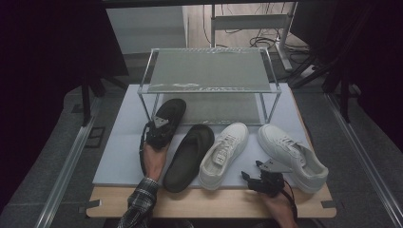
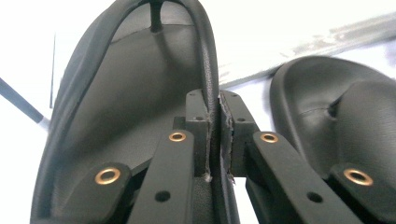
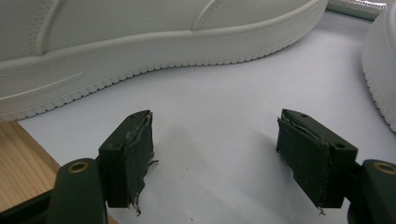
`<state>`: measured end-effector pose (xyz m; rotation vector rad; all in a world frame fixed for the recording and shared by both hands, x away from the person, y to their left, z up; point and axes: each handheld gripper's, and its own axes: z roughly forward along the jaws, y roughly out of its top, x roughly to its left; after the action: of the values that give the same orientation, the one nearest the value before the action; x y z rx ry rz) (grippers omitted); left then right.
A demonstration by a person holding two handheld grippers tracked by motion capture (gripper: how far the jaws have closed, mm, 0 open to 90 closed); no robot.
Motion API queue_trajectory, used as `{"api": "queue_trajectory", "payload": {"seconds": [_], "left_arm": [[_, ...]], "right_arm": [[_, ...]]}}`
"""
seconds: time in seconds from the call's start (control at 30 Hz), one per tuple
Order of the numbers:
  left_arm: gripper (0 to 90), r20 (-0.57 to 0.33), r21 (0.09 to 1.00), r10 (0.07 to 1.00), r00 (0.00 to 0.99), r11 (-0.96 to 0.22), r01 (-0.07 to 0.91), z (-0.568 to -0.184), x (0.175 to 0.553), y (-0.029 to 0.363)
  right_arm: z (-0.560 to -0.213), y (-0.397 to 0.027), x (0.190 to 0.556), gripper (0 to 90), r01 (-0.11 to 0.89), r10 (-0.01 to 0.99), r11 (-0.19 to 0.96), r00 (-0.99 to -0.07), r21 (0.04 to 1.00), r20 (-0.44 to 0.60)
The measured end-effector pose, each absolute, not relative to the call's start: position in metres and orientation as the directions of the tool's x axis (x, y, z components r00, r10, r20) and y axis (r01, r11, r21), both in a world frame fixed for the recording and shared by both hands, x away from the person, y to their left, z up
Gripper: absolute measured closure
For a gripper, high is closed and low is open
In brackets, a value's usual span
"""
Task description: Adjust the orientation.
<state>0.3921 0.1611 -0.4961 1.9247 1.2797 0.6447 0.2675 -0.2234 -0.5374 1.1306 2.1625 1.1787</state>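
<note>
A wooden tabletop (image 1: pixel 209 203) carried a pale grey mat (image 1: pixel 119 147), and at the mat's far edge stood a two-tier metal shoe rack (image 1: pixel 209 71) with both shelves bare. In front of the rack lay four shoes in a loose row. Two white sneakers sat to the right: the right sneaker (image 1: pixel 292 154) pointed its toe toward the rack's right leg, and the left sneaker (image 1: pixel 223 154) lay just beside a dark flip-flop (image 1: pixel 190 156) that rested flat on the mat. The second dark flip-flop (image 1: pixel 172 111), leftmost, lay with its toe end just under the rack's lower front edge. The left gripper (image 1: pixel 159 130) was clenched on this flip-flop; in the left gripper view its jaws pinched the thong strap (image 2: pixel 211 93) tightly between the pads. The right gripper (image 1: pixel 266 180) hovered near the tabletop's front edge, close to the heel of the right sneaker, its jaws spread wide apart and grasping nothing, with bare mat between them in the right gripper view.
</note>
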Motion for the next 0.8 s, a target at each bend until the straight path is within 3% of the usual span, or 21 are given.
{"api": "queue_trajectory", "payload": {"seconds": [0.43, 0.8], "left_arm": [[73.9, -0.043, 0.799, 0.897, 0.44, -0.234, 0.555, -0.482, 0.381, 0.174], [89.5, -0.067, 0.802, 0.882, 0.467, -0.231, 0.551, -0.473, 0.359, 0.198]], "right_arm": [[-0.538, -0.223, 0.268, 27.1, 0.452, 0.816, 0.307, -0.578, 0.838, 0.012], [-0.537, -0.223, 0.267, 27.1, 0.452, 0.816, 0.31, -0.578, 0.836, 0.01]]}}
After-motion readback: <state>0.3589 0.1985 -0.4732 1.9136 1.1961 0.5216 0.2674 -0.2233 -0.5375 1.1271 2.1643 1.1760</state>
